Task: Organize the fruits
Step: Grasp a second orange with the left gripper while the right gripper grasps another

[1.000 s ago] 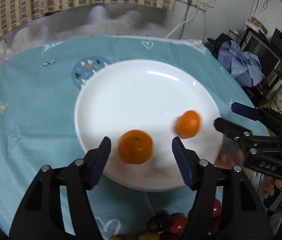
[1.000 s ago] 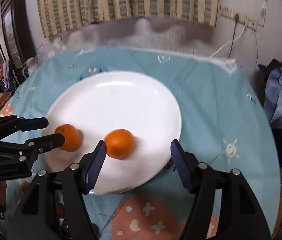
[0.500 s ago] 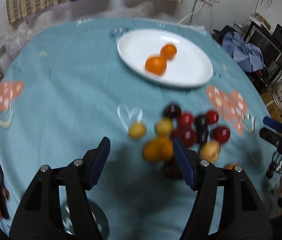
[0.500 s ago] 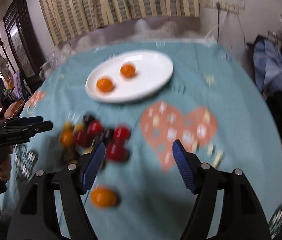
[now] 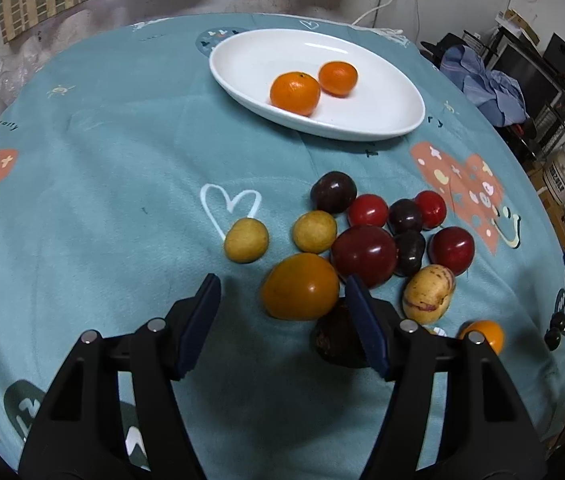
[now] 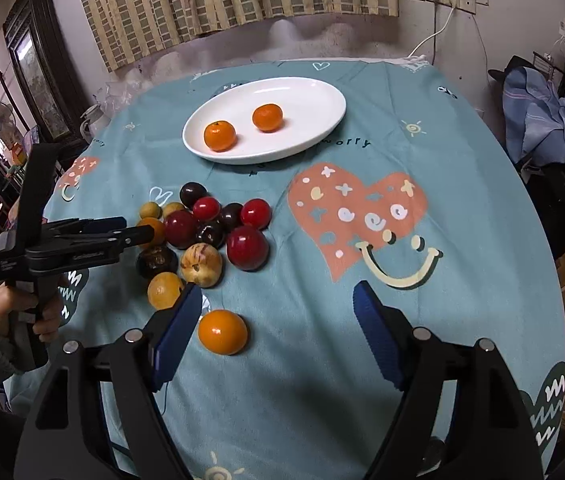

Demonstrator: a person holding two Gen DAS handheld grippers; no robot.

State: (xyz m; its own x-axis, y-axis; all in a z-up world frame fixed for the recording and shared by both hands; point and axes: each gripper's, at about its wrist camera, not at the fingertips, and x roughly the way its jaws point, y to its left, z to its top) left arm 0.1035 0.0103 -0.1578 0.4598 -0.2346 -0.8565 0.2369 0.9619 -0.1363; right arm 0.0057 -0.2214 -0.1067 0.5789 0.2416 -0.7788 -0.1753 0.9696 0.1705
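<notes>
The left tongs [image 5: 282, 312] hover with their jaws apart and closing, empty, just short of a large smooth orange-yellow fruit [image 5: 300, 292] that touches a glossy dark-red plum [image 5: 363, 255]. A pinch here could nudge the plum and set the tightly packed heap rolling on the soft teal printed cloth of the tabletop [image 5: 102, 200].

The right tongs [image 6: 278, 328] are opening, also empty, with a small round orange mandarin [image 6: 222, 332] lying loose just beside the left pad toward the tabletop's near edge; a sideways knock could send it off.

Two dimpled mandarins [image 6: 220, 135] already sit in the slick white oval ceramic plate [image 6: 314, 92] toward the far edge.
</notes>
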